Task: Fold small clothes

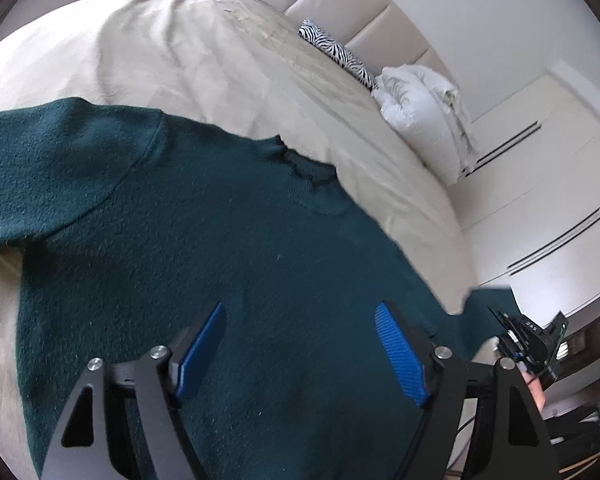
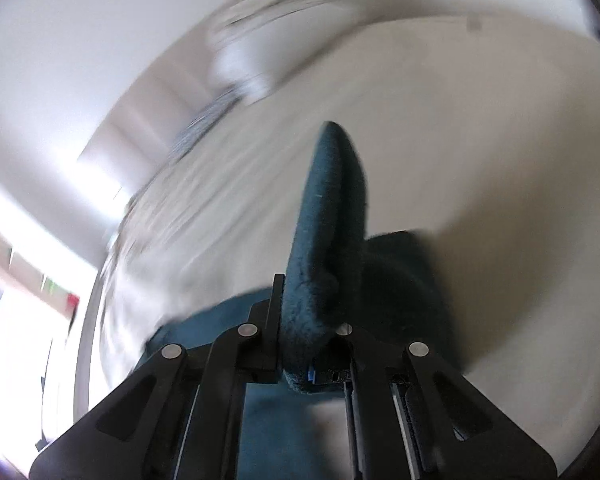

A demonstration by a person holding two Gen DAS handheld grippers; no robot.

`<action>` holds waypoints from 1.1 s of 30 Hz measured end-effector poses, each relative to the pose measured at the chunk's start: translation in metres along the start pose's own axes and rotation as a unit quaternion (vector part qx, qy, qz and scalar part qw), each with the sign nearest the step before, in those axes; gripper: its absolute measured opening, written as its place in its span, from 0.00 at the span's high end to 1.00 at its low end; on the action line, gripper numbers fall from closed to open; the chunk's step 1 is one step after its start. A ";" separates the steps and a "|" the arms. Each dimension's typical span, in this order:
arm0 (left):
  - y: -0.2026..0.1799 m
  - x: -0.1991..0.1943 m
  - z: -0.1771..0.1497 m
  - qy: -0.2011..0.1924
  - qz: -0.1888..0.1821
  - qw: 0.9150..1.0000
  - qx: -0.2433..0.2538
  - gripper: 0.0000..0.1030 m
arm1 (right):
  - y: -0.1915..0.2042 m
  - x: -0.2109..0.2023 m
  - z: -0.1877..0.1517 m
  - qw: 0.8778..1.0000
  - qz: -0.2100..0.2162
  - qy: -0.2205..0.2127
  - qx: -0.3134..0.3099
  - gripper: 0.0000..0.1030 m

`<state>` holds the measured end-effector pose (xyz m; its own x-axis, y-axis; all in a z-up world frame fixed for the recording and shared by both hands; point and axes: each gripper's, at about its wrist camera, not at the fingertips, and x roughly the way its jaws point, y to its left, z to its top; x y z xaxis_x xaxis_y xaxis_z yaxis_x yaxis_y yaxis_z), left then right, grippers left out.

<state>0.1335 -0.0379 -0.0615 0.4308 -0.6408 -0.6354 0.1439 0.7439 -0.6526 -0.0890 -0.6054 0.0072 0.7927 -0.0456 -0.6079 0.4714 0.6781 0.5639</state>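
A dark green knitted sweater (image 1: pixel 204 216) lies spread flat on a bed covered with a beige sheet (image 1: pixel 172 48). Its fabric is fuzzy, with a ribbed round neckline pointing toward the padded headboard (image 1: pixel 364 12), and one sleeve stretches sideways from the shoulder seam across the sheet. Beyond the neckline, against the headboard, sit a zebra-striped cushion (image 1: pixel 336 52) and a bunched white duvet (image 1: pixel 420 108).

The left gripper (image 1: pixel 300 348) hovers tilted downward above the sweater's body, its blue-padded tongs spread wide with nothing between them; the knit shows plainly in the gap.

The right gripper (image 2: pixel 304 320), also angled downward, has its tongs pressed together on a fold of the sweater (image 2: pixel 328 216). The pinched cloth, probably the other sleeve or an edge, though the blur makes this hard to judge, stands up from the tongs in a narrow ridge, with more of the green knit trailing below onto the pale sheet. From the left camera, the right gripper (image 1: pixel 528 336) appears at the sweater's far side edge, with green cloth rising to it.
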 end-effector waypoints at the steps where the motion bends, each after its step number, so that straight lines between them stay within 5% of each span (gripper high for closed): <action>1: 0.004 -0.002 0.003 -0.003 -0.008 1.000 -0.007 0.24 | 0.029 0.011 -0.011 0.999 0.023 0.016 -0.022 0.93; 6: 0.029 -0.004 0.007 0.002 -0.045 0.998 -0.048 0.24 | 0.140 0.076 -0.101 0.984 0.066 0.104 -0.132 0.93; 9: 0.037 -0.001 0.006 0.009 -0.056 0.997 -0.056 0.23 | 0.159 0.107 -0.149 0.974 0.075 0.159 -0.141 0.92; 13: 0.040 0.013 0.005 0.027 -0.081 0.993 -0.079 0.17 | 0.143 0.114 -0.192 0.969 0.073 0.183 -0.151 0.79; 16: 0.032 0.032 0.006 0.049 -0.104 0.990 -0.087 0.07 | 0.143 0.093 -0.219 0.971 0.076 0.166 -0.157 0.26; 20: 0.025 0.068 0.002 0.094 -0.111 0.984 -0.105 0.07 | 0.131 0.065 -0.233 0.971 0.088 0.157 -0.156 0.26; 27: 0.015 0.082 0.006 0.094 -0.107 0.984 -0.111 0.07 | 0.071 0.037 -0.218 0.978 0.120 0.164 -0.047 0.26; 28: 0.015 0.084 0.005 0.098 -0.106 0.983 -0.111 0.12 | 0.063 0.040 -0.216 0.979 0.122 0.161 -0.028 0.26; 30: 0.011 0.093 0.005 0.107 -0.101 0.984 -0.105 0.37 | 0.041 0.043 -0.205 0.978 0.135 0.153 0.029 0.26; 32: 0.004 0.107 0.007 0.131 -0.080 0.984 -0.091 0.89 | 0.017 0.044 -0.194 0.976 0.145 0.143 0.083 0.26; 33: -0.002 0.108 0.011 0.133 -0.066 0.986 -0.079 0.93 | 0.006 0.046 -0.189 0.973 0.150 0.142 0.107 0.26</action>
<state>0.1895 -0.1066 -0.1249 0.1649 -0.7728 -0.6128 0.0327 0.6253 -0.7797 -0.1227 -0.4645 -0.1235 0.7828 0.3556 -0.5107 0.3292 0.4599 0.8247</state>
